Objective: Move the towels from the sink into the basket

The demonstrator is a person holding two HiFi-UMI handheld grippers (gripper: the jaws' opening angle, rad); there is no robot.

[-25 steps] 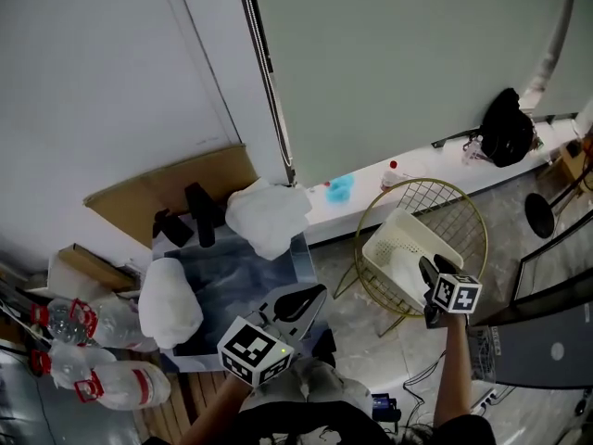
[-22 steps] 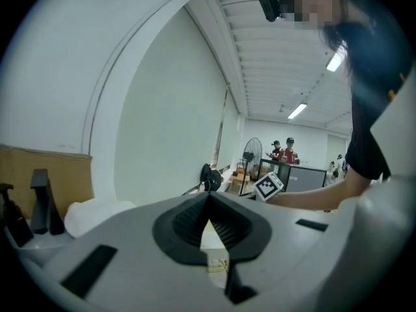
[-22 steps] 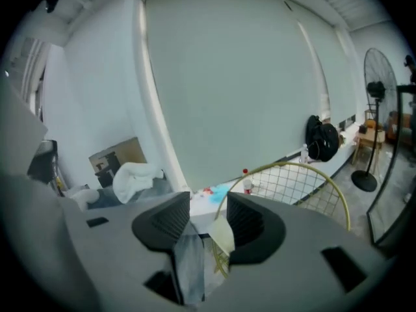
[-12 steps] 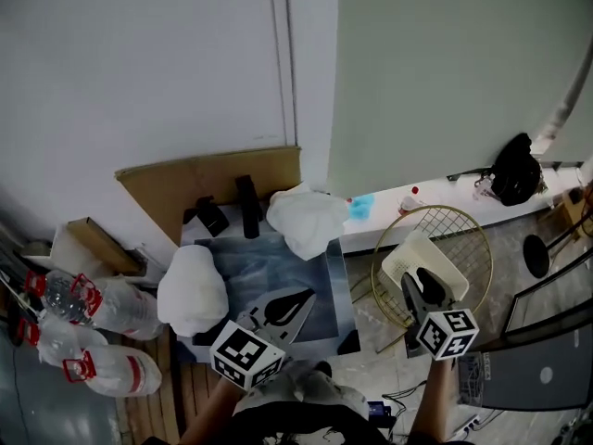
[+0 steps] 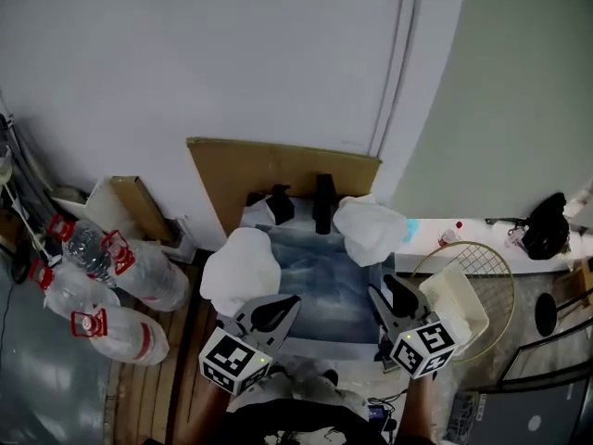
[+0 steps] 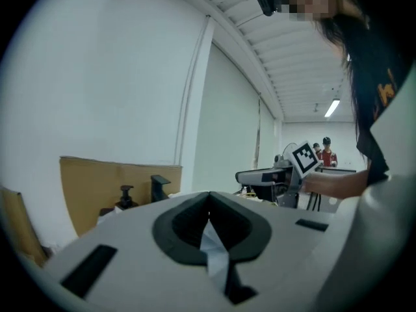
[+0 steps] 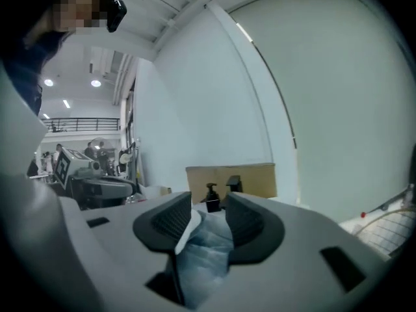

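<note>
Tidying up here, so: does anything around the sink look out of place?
A white towel sits bunched on the sink's left rim, another at its back right corner. Plastic bottles lie on the floor beside it.

No words, brand names or numbers can be read anywhere. The left gripper (image 5: 289, 301) and right gripper (image 5: 387, 290) each carry a cube bearing only black-and-white square marker patterns. The plastic bottles (image 5: 139, 276) at the left wear red labels with print too small to read. Orange print on the person's dark shirt (image 6: 383, 90) is cut off.
</note>
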